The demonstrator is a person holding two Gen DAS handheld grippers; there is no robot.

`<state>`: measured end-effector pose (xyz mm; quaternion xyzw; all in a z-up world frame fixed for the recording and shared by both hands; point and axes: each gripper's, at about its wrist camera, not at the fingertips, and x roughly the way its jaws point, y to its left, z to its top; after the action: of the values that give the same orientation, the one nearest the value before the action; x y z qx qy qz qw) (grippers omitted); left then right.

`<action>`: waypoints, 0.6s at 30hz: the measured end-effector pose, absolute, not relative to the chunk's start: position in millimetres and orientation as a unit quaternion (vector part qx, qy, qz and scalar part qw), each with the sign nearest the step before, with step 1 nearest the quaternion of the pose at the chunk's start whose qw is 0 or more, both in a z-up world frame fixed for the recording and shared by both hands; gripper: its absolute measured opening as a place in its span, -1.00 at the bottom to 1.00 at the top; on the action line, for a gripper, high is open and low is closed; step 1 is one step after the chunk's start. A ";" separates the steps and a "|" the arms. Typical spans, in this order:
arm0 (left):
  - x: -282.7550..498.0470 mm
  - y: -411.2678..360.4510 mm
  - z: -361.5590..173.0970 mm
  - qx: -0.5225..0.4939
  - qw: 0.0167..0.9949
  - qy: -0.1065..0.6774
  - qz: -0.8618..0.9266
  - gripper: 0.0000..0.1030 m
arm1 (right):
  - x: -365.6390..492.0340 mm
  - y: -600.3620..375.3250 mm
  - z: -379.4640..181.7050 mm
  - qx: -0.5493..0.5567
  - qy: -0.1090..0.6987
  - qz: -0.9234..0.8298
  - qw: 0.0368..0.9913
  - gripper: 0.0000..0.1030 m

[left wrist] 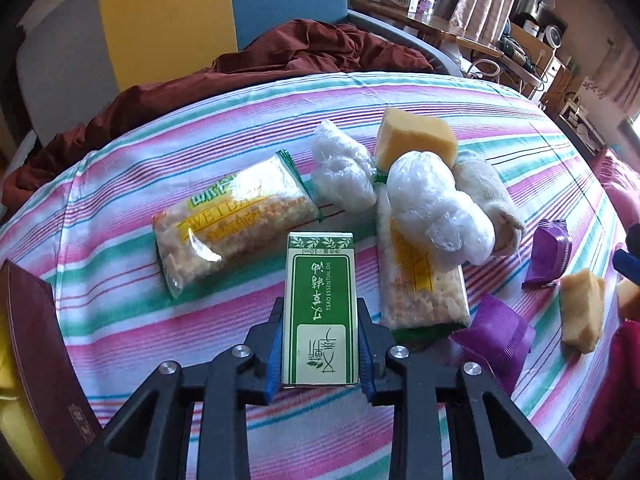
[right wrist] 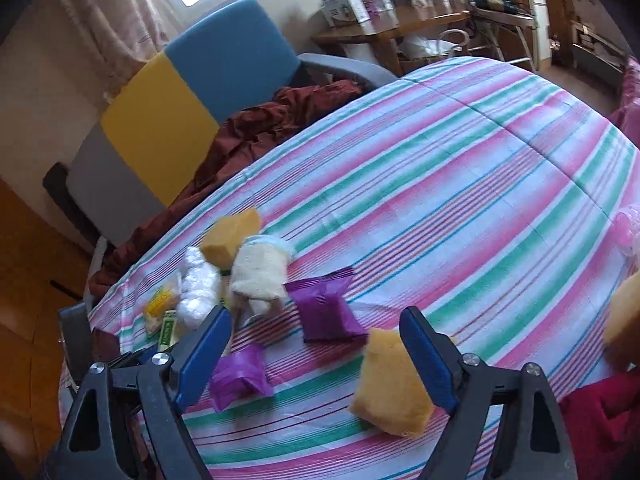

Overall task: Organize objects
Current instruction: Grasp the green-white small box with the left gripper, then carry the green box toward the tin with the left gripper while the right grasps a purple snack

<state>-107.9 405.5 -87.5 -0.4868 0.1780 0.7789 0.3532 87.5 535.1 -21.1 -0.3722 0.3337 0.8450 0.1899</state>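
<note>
My left gripper (left wrist: 320, 320) is shut on a green and white essential oil box (left wrist: 320, 280), held lengthwise between its blue pads above the striped bedsheet (left wrist: 160, 312). Beyond it lie two snack packs (left wrist: 236, 220) (left wrist: 420, 280), two plastic-wrapped white bundles (left wrist: 344, 168) (left wrist: 436, 208), a yellow sponge (left wrist: 416, 140) and a cream cloth (left wrist: 488, 196). My right gripper (right wrist: 314, 314) stands open low over the sheet. A small yellow sponge (right wrist: 392, 384) lies between its fingers, close against the right one. Two purple packets (right wrist: 324, 308) (right wrist: 240, 376) lie ahead and toward the left finger.
A dark red box (left wrist: 40, 344) stands at the bed's left edge. A maroon blanket (left wrist: 312, 48) is bunched against the yellow and blue headboard (left wrist: 168, 12). Another sponge (right wrist: 624, 320) and a red cloth (right wrist: 600, 420) sit at the right. A wooden table (right wrist: 384, 28) stands beyond the bed.
</note>
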 end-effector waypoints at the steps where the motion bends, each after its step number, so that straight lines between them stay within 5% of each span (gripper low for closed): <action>1: -102.8 399.4 -87.1 -0.488 0.352 0.173 0.780 -0.41 | 81.3 527.9 -21.5 -0.382 0.324 0.848 0.171 0.59; 8: -50.5 356.2 -72.2 -0.468 0.362 0.153 0.792 -0.41 | 46.5 478.0 -34.7 -0.463 0.241 0.849 0.077 0.53; 18: -14.0 315.5 -50.7 -0.445 0.385 0.135 0.798 -0.41 | 12.0 452.7 -58.2 -0.530 0.183 0.825 0.070 0.55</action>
<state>-14.0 315.5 -50.7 -0.4447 0.1347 0.7975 0.3847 12.0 452.7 -58.2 -0.5298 0.1831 0.8251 0.0704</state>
